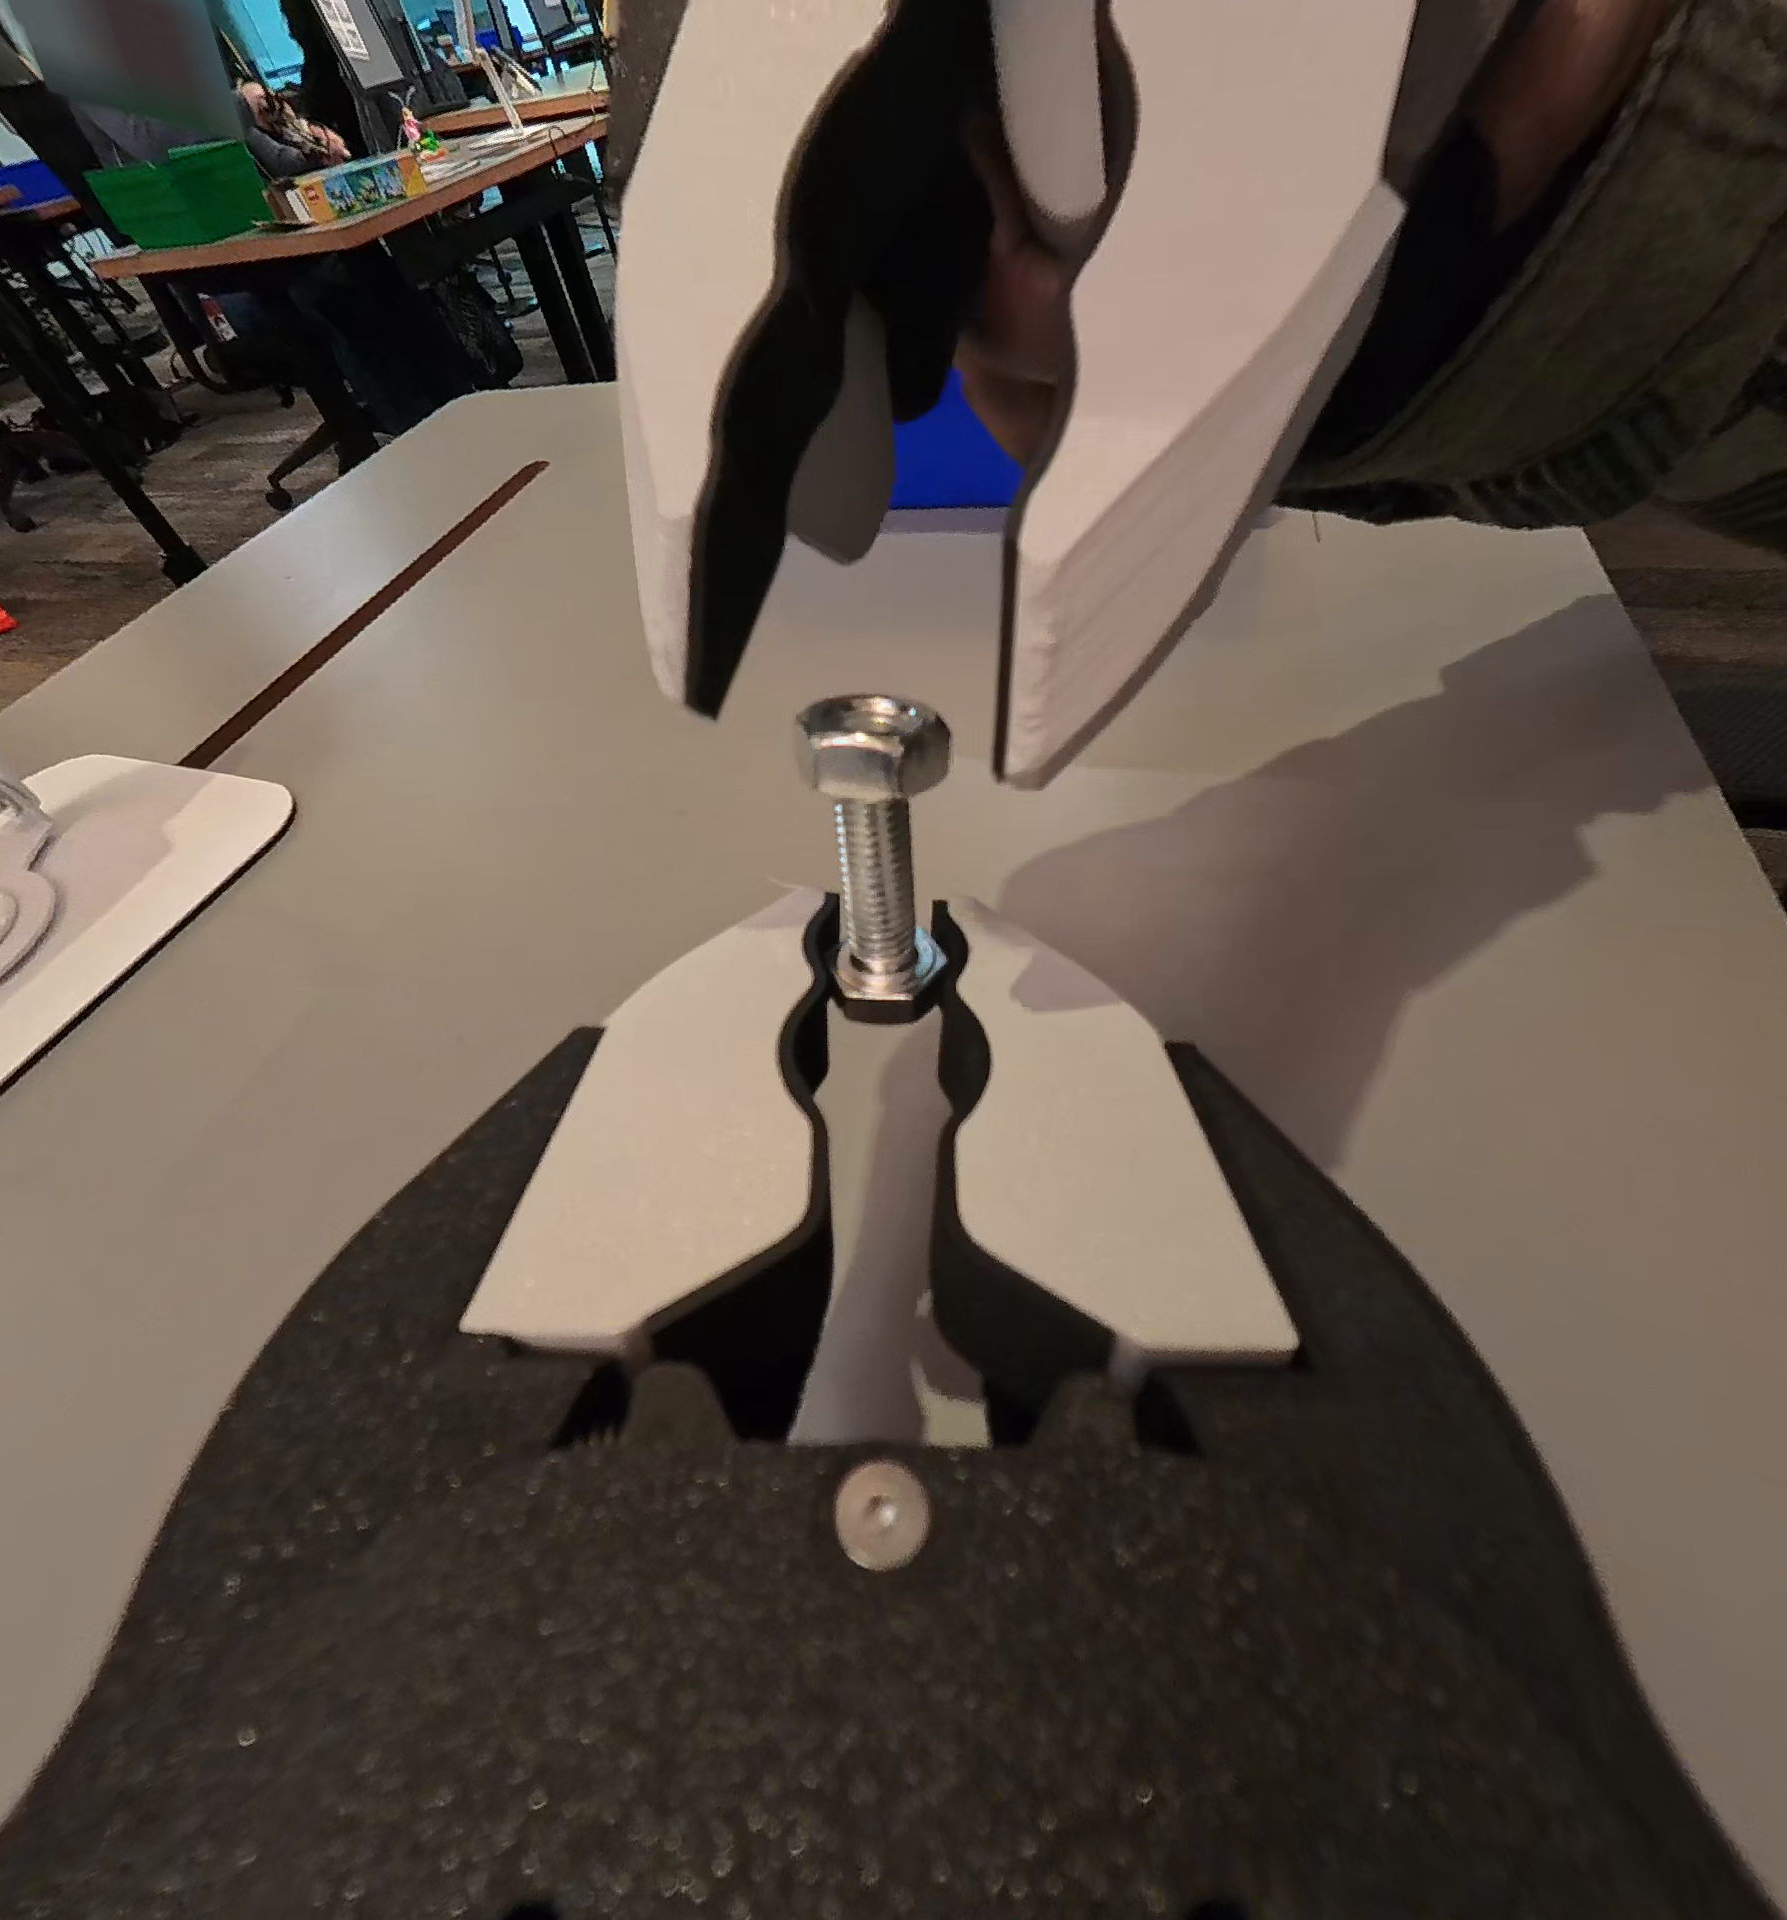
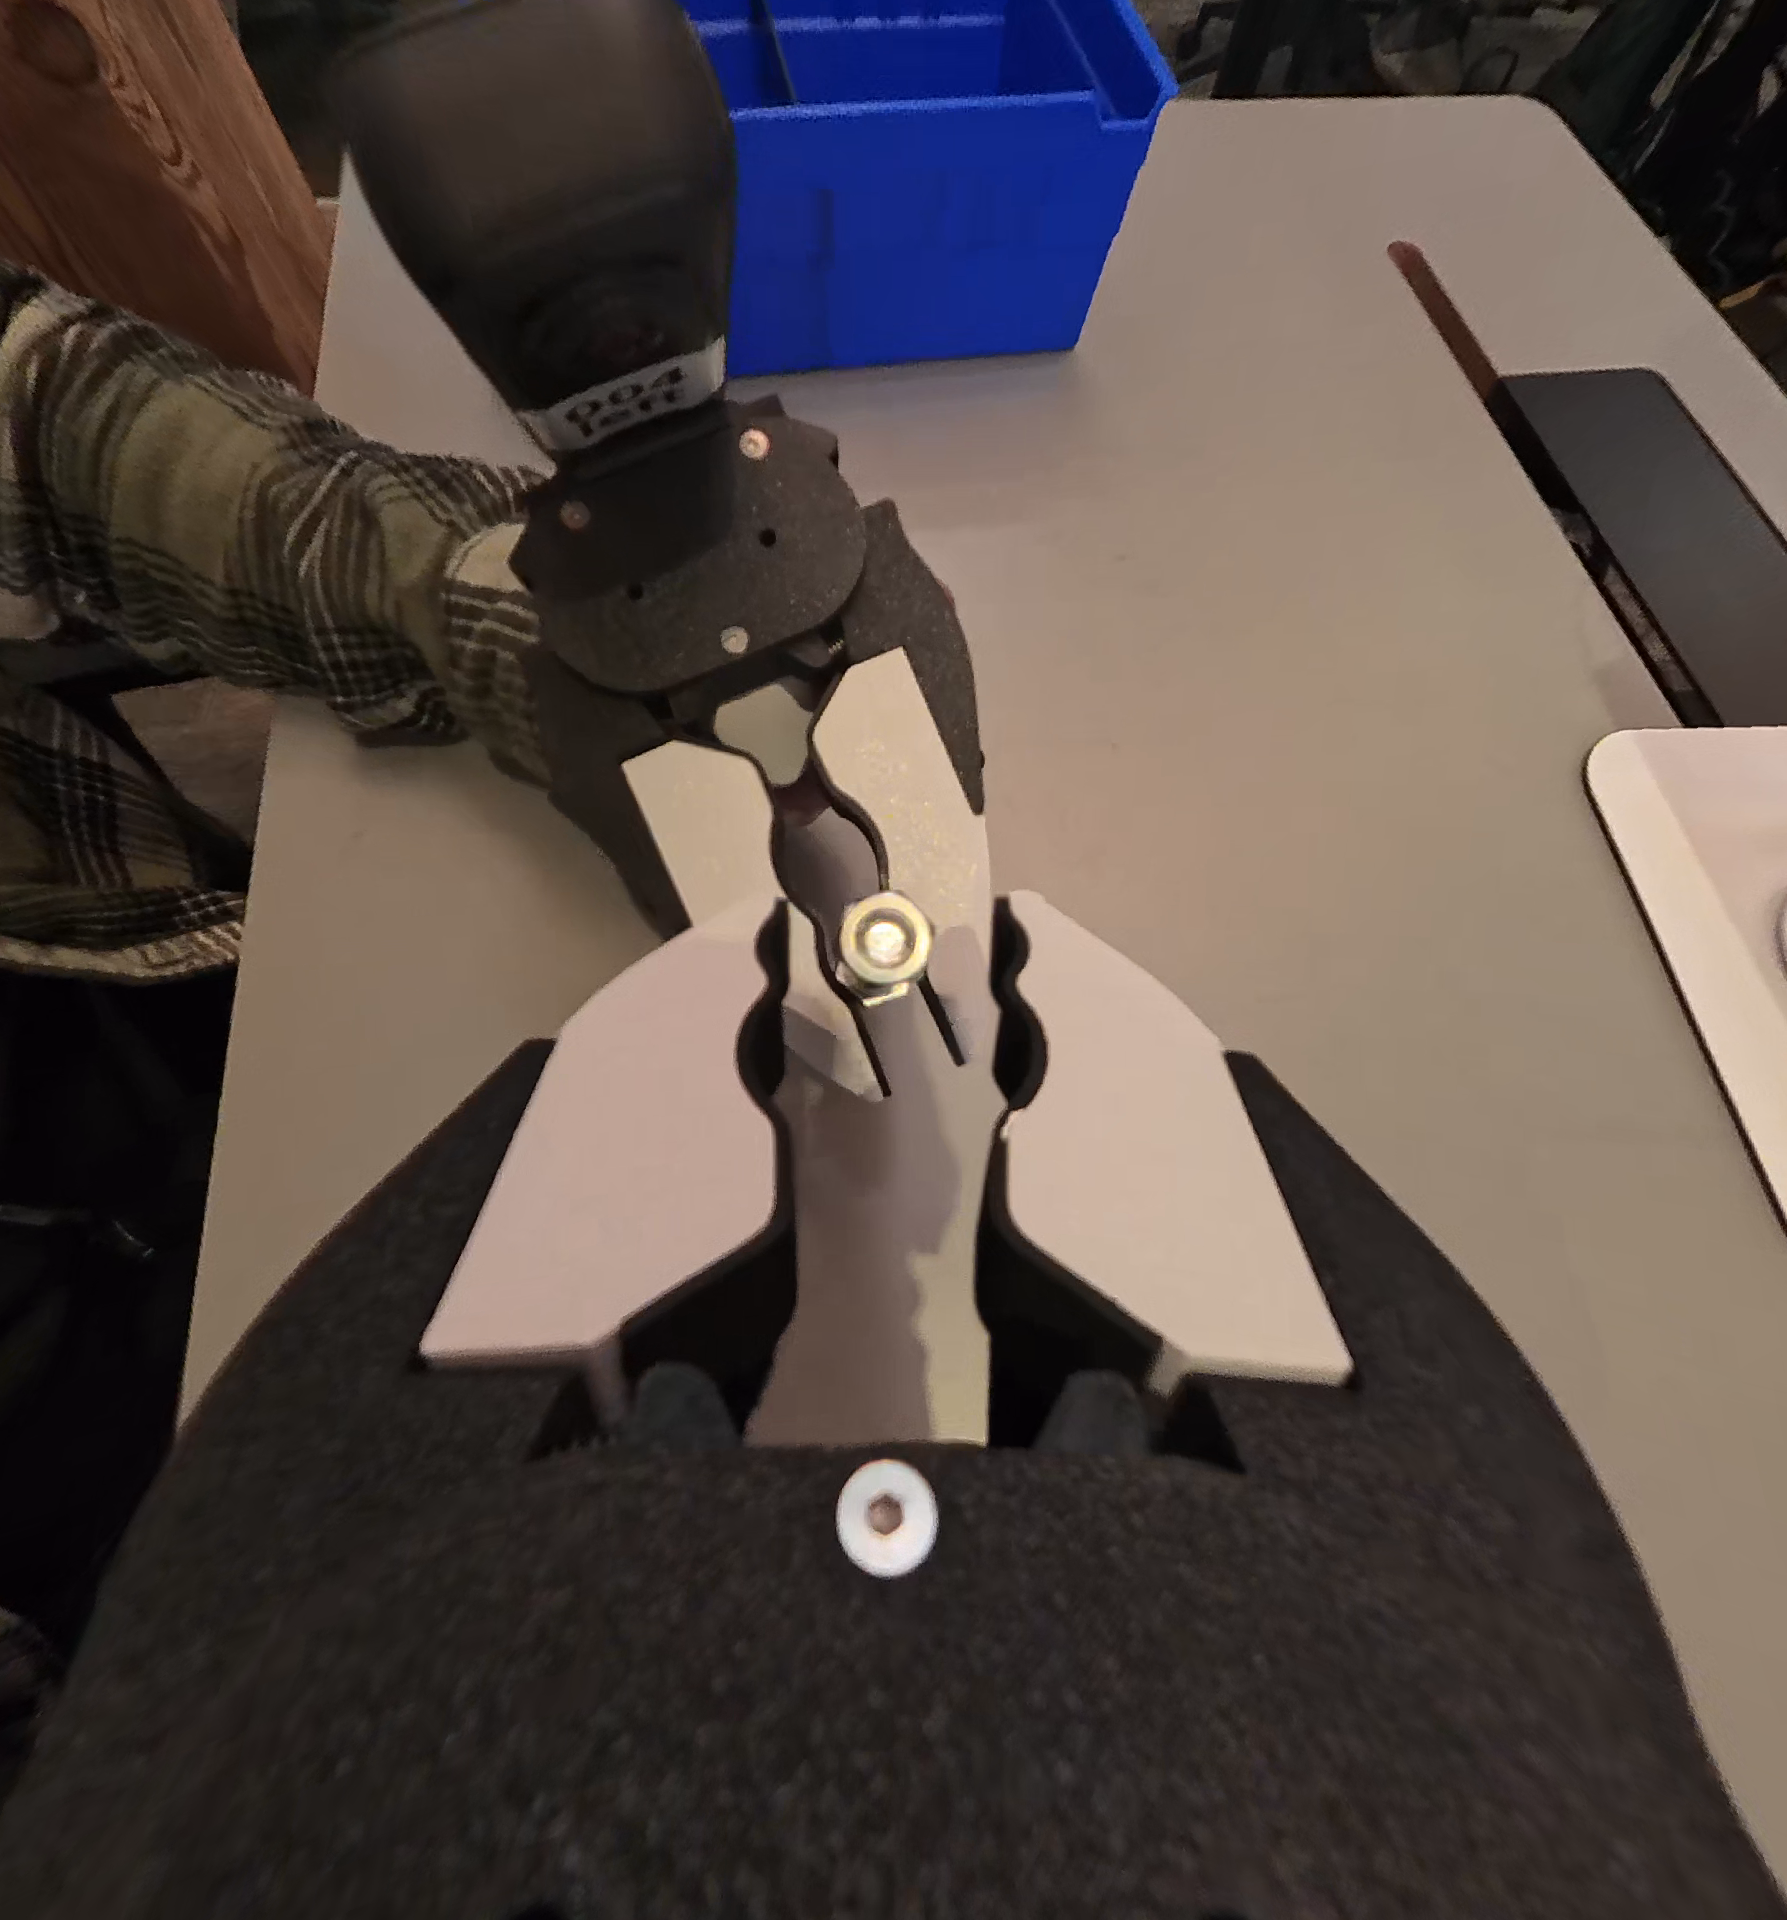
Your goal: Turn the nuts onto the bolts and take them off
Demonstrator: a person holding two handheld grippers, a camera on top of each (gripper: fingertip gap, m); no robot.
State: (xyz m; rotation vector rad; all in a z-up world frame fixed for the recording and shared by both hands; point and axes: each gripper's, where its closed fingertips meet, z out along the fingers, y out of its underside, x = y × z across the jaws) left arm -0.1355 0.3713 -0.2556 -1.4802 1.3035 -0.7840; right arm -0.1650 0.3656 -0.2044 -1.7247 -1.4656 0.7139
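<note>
Grey tabletop (image 2: pixel 1284 582), matte, rounded corners. A dark brown slot (image 1: pixel 369 613) runs along it, seen toward the far left in the left wrist view and far right in the right wrist view. Blue bin (image 2: pixel 930 208) sits at the far edge, open top, divider inside. White board (image 1: pixel 110 883) with dark edge and rounded corners lies flat near the slot; a pale, curved piece rests on it, kind unclear. Black flat slab (image 2: pixel 1678 540) lies just beyond the board. Hard shadows fall across the grey surface.

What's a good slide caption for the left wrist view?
Left tongs grip the upright bolt's head; open right tongs straddle the nut.
</note>
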